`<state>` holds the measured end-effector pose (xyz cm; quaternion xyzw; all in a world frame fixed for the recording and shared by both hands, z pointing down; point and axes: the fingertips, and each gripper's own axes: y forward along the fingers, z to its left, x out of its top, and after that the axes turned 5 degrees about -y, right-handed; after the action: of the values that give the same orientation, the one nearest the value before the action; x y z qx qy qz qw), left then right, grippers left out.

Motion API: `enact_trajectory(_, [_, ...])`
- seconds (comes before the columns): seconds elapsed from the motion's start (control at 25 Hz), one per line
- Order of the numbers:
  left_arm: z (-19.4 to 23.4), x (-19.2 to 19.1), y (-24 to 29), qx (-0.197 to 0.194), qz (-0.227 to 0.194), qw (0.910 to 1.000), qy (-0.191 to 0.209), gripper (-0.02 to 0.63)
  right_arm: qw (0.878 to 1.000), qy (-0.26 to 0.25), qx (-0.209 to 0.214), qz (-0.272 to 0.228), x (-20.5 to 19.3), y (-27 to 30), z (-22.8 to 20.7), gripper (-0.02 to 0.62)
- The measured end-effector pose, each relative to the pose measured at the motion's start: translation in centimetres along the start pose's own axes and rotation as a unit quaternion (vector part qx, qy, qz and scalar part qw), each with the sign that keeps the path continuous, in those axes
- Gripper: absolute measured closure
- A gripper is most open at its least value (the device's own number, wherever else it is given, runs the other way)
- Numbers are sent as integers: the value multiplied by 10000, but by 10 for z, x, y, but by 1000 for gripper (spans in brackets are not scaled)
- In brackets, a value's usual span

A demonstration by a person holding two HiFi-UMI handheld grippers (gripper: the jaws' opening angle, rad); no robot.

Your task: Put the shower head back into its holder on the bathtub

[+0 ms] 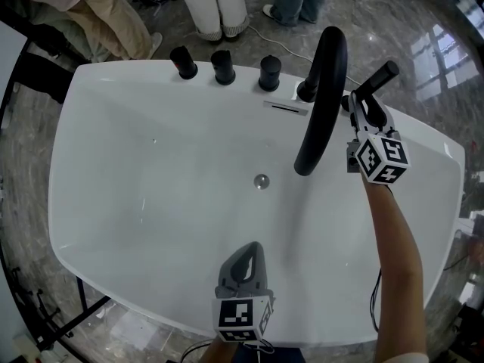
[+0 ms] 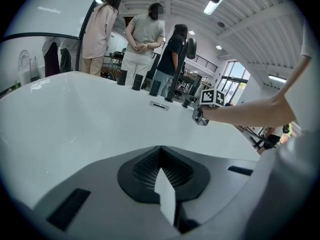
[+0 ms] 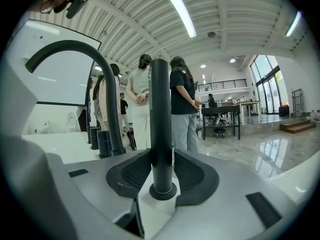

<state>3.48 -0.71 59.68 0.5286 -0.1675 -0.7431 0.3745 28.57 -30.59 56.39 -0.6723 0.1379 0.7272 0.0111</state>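
Note:
The black stick-shaped shower head (image 1: 376, 80) stands upright at the tub's far right rim. In the right gripper view the shower head (image 3: 160, 114) rises from its round black holder ring (image 3: 163, 190) on the white ledge. My right gripper (image 1: 361, 106) has one jaw on each side of the stick, low down, and both pads lie against it (image 3: 161, 171). My left gripper (image 1: 251, 248) hangs over the near rim of the white bathtub (image 1: 113, 225), shut and holding nothing (image 2: 161, 151).
A tall arched black faucet (image 1: 324, 89) stands just left of the shower head, with three black knobs (image 1: 223, 66) along the far rim. A drain (image 1: 261, 181) sits in the tub floor. Several people (image 1: 219, 6) stand beyond the tub on a glossy marble floor.

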Motion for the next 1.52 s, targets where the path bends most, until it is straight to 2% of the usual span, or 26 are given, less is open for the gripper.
enact_trajectory(0.24, [-10,11,-8,-140,-210,9997,25,609,9999,-40,-123,-77,17,-22,-1,465])
enact_trajectory(0.4, [-24,23,-21,-266,-355,9990,88,611,9998,-166,11,-109,34,-60,13,465])
enact_trajectory(0.6, [-41,47,-38,-91,-586,9976,370,609,9996,-243,95,-134,67,-115,33,465])
enact_trajectory(0.72, [-60,68,-58,-190,-781,9953,544,609,9997,-215,86,-20,88,-154,50,465])
enact_trajectory(0.88, [-89,103,-92,-282,-849,9912,974,609,9989,-396,-58,253,129,-208,81,465])
enact_trajectory(1.0, [-109,129,-125,-318,-927,9874,1240,609,9997,-197,-56,152,169,-246,106,465])
enact_trajectory(1.16, [-130,164,-165,-402,-1145,9833,1356,609,9999,115,-56,-35,221,-283,128,465])
enact_trajectory(1.44, [-143,219,-226,-485,-1642,9750,1416,609,9992,122,-146,-350,296,-333,156,468])
enact_trajectory(1.52, [-144,231,-242,-502,-1801,9719,1430,609,9986,157,-276,-419,309,-348,160,514])
